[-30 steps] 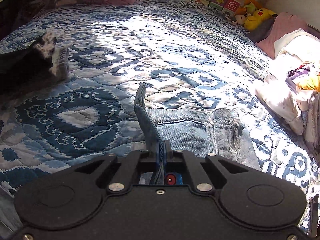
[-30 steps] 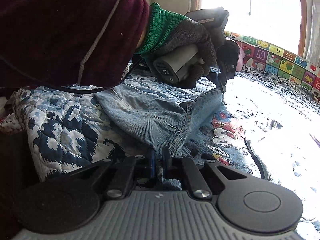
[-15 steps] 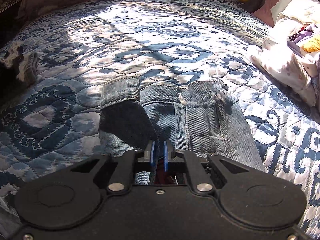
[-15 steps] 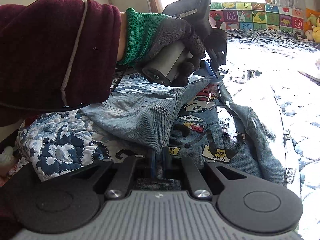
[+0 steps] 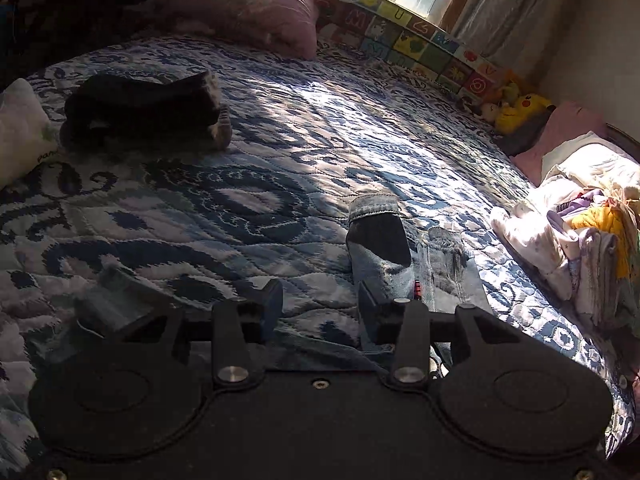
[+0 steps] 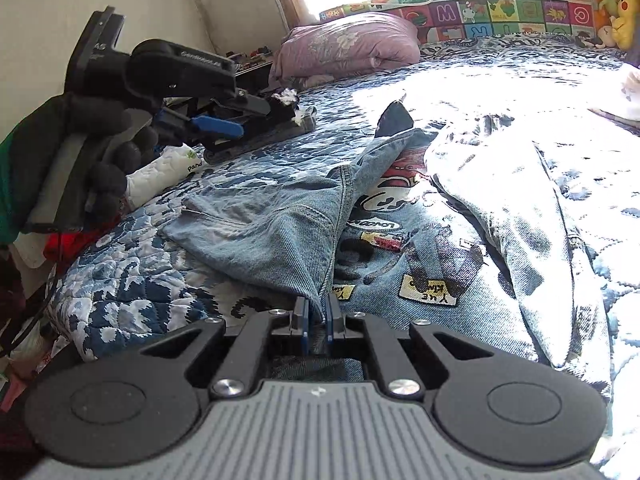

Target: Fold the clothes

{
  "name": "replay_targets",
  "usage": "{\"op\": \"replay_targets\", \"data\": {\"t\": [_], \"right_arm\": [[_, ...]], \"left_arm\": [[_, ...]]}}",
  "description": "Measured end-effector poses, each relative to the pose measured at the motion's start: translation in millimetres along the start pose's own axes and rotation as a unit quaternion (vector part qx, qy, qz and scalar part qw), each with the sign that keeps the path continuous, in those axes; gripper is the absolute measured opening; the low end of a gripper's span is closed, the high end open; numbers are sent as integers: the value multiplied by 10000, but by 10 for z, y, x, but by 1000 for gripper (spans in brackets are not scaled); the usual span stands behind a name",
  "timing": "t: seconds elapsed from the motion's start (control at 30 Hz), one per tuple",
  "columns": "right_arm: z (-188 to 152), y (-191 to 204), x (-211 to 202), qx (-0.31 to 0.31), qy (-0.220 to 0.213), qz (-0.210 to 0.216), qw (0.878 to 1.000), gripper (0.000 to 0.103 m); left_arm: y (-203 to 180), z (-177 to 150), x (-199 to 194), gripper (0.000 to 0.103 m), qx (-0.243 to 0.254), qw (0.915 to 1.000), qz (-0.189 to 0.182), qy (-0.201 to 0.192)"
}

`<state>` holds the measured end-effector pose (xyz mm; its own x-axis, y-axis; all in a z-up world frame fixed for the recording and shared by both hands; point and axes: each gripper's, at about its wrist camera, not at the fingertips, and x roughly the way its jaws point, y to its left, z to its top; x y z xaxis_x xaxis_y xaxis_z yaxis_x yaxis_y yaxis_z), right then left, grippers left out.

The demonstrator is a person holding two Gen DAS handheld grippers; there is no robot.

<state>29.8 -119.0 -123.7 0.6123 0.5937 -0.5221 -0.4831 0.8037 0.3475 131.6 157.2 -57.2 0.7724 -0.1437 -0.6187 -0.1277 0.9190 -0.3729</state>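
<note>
The left claw (image 5: 319, 310) is wide open and holds nothing. Blue and white quilt (image 5: 280, 168) shows in the gap between its two fingers. Just past its right finger a sleeve of the denim jacket (image 5: 380, 240) lies on the quilt, with the cuff turned up at the far end. The near part of the sleeve is hidden behind the claw's black body. Far ahead and to the left sits a dark pile of clothes (image 5: 140, 110), too dark to make out well. Far to the right is a heap of pale clothes (image 5: 572, 236), cut off by the picture's edge.

The right claw (image 6: 316, 320) is pinched on a fold of the denim jacket (image 6: 280, 232). The cloth rises right out from between its fingers. The fingers are close together but not touching, and the spot where they grip is hard to see. The jacket spreads out ahead and to the right of this claw, with cartoon patches (image 6: 428, 290) on it. Part of the patches is covered by the folded-over flap. Sunlight makes the far right sleeve (image 6: 500, 184) very white and hard to read.

Up to the left of the right claw, a gloved hand (image 6: 92, 160) holds the left claw (image 6: 240, 120) in the air, away from the jacket. The arm is cut off at the edge.
</note>
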Motion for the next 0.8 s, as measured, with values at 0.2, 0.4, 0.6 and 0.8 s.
{"op": "replay_targets", "data": {"t": [0.2, 0.4, 0.6, 0.8], "right_arm": [[-32, -21, 2, 20, 10, -54, 10000, 18], [-44, 25, -26, -39, 70, -159, 9998, 20], [-90, 52, -41, -128, 142, -193, 9996, 22], [-90, 10, -51, -40, 105, -125, 9999, 22]], "left_arm": [[988, -515, -472, 44, -1492, 9878, 432, -106], [1264, -725, -220, 38, -2031, 9771, 551, -318], [1247, -660, -141, 4, -2162, 9727, 511, -672], [1001, -366, -419, 3, -1714, 9781, 323, -1138]]}}
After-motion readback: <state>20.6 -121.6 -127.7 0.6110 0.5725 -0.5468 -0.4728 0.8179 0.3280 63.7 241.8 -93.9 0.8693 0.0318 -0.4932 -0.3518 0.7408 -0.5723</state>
